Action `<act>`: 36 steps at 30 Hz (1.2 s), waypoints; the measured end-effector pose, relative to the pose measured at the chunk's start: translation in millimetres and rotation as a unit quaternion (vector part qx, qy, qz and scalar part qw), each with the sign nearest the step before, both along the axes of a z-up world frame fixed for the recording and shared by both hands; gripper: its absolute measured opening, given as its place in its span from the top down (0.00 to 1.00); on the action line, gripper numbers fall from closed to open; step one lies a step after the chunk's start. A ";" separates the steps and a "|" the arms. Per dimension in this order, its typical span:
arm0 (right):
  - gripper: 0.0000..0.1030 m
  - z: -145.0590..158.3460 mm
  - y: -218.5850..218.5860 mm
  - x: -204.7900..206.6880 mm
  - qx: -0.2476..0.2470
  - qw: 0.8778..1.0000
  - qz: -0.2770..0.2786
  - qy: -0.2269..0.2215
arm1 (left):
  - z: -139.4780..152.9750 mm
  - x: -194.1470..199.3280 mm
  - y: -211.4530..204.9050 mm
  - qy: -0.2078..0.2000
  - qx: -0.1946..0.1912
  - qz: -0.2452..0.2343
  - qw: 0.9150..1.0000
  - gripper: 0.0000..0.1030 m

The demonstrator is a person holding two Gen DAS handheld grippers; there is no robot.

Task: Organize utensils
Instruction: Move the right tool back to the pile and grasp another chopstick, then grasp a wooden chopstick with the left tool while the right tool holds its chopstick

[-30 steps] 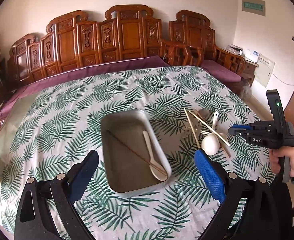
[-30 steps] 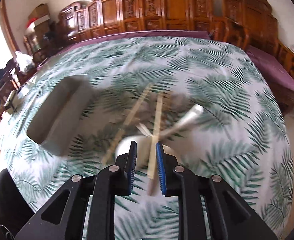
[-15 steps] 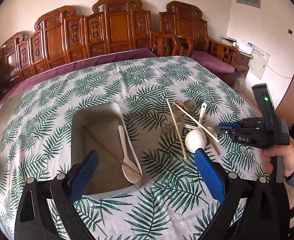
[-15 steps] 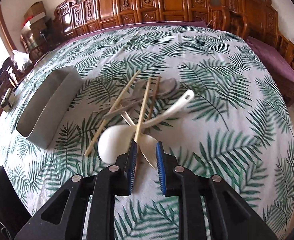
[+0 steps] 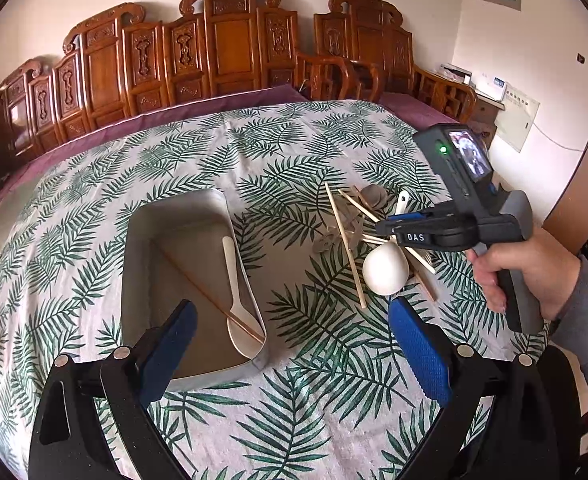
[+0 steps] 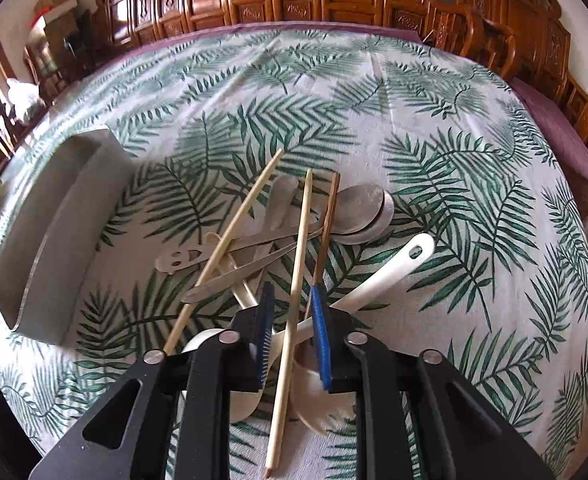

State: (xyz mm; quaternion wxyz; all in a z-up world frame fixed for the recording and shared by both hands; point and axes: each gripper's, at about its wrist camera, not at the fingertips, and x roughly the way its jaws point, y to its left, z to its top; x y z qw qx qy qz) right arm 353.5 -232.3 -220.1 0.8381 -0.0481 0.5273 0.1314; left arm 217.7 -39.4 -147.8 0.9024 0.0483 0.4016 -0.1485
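The pale chopstick (image 6: 294, 300) looks light, stiff and smooth, so I judge it apt to roll or pivot unless gripped near mid-length, away from the tapered tip; it lies atop the utensil pile (image 6: 278, 240) on the worktop (image 6: 474, 200), right of the metal tray (image 6: 54, 232), crossing a white ladle (image 6: 386, 276) and steel spoons (image 6: 362, 208); the right claw (image 6: 292, 332) sits low over the pile, its jaws narrow and just closing, the chopstick running between the blue pads (image 6: 320, 332), contact not clear; the left claw (image 5: 294, 344) hangs wide open near the tray's near end, empty; inside the tray (image 5: 142, 240) lie a white spoon (image 5: 236, 300) and one dark chopstick (image 5: 210, 296).
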 end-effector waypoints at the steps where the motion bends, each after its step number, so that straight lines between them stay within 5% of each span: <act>1: 0.86 -1.7 -0.2 0.9 -0.005 1.000 0.002 0.001 | -0.3 -0.4 -0.5 0.000 0.000 -0.001 1.000 0.10; 8: 0.94 -1.3 -1.2 0.2 -0.023 1.000 0.012 -0.001 | -5.6 2.2 -5.0 0.006 0.000 -0.003 1.000 0.10; 25: 0.94 40.4 -55.7 -61.1 0.054 0.997 -0.011 -0.051 | -26.8 25.0 -48.4 0.023 0.014 -0.024 0.999 0.11; 36: 0.94 39.6 -80.5 -75.3 0.077 0.995 -0.019 -0.054 | -66.8 60.3 -76.0 0.077 0.029 -0.018 0.996 0.51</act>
